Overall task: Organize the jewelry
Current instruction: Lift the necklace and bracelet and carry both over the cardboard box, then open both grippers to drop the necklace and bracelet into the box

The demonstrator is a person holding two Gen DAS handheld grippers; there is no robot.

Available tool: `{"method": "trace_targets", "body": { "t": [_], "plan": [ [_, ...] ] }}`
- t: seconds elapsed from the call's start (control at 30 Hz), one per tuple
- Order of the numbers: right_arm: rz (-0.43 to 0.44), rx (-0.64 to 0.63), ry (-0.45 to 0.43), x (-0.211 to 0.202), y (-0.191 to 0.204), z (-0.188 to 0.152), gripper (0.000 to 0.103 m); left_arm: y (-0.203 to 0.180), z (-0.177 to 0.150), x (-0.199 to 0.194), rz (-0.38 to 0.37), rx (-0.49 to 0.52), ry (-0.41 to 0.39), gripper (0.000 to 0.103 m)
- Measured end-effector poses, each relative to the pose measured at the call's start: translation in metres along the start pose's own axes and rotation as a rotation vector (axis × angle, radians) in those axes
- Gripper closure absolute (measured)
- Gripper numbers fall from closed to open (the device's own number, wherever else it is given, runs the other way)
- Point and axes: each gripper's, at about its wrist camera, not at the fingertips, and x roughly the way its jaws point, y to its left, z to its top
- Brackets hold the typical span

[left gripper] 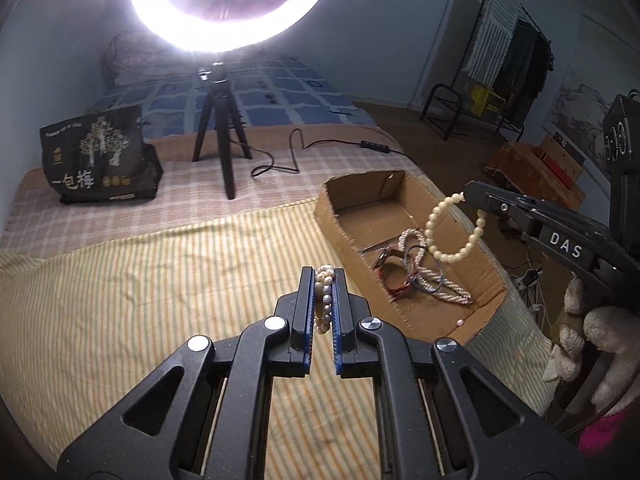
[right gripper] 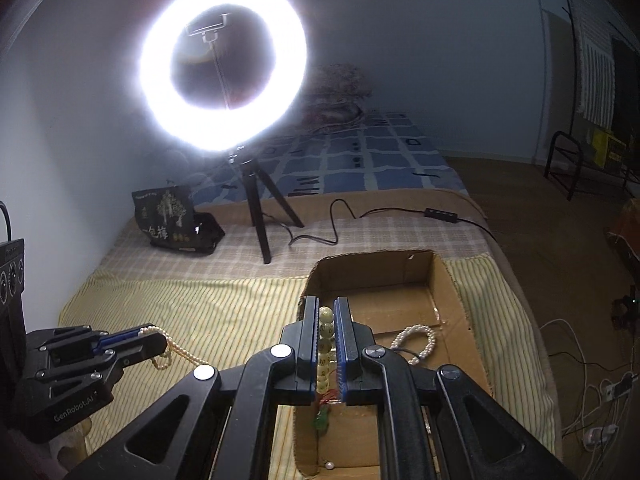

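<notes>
From the left wrist view, the left gripper (left gripper: pixel 323 280) has its fingers closed on a small pearl bracelet (left gripper: pixel 323 300), held above the striped bed cover (left gripper: pixel 140 280), just left of the cardboard box (left gripper: pixel 404 308). The right gripper (left gripper: pixel 474 196) dangles a large-bead bracelet (left gripper: pixel 452 232) over the jewelry pile (left gripper: pixel 416 272) in the box. The step in hand is likely dropping pieces into the box.

From the right wrist view, the right gripper (right gripper: pixel 327 312) pinches the bead bracelet between nearly shut fingers, directly above the box interior; releasing there should land it. The left gripper (right gripper: pixel 154 338) holds its pearls outside the box, probably needing to travel rightward first.
</notes>
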Motion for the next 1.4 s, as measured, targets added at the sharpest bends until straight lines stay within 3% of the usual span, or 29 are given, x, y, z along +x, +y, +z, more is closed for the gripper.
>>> {"method": "trace_targets", "body": {
  "t": [0.63,1.27,1.33,1.4],
  "plan": [
    [-0.038,0.044,0.022,0.036,-0.039,0.013,0.098,-0.036,0.056,0.069,-0.049,0.038,0.001,0.098],
    [-0.061,0.054,0.144,0.074,-0.059,-0.011,0.098,-0.04,0.071,0.111,-0.097,0.022,0.009,0.098],
    [-0.065,0.056,0.146,0.075,-0.06,-0.012,0.094,-0.04,0.071,0.113,-0.095,0.021,0.001,0.098],
    [-0.066,0.056,0.145,0.075,-0.061,-0.013,0.073,-0.041,0.072,0.115,-0.095,0.023,0.003,0.098]
  ]
}}
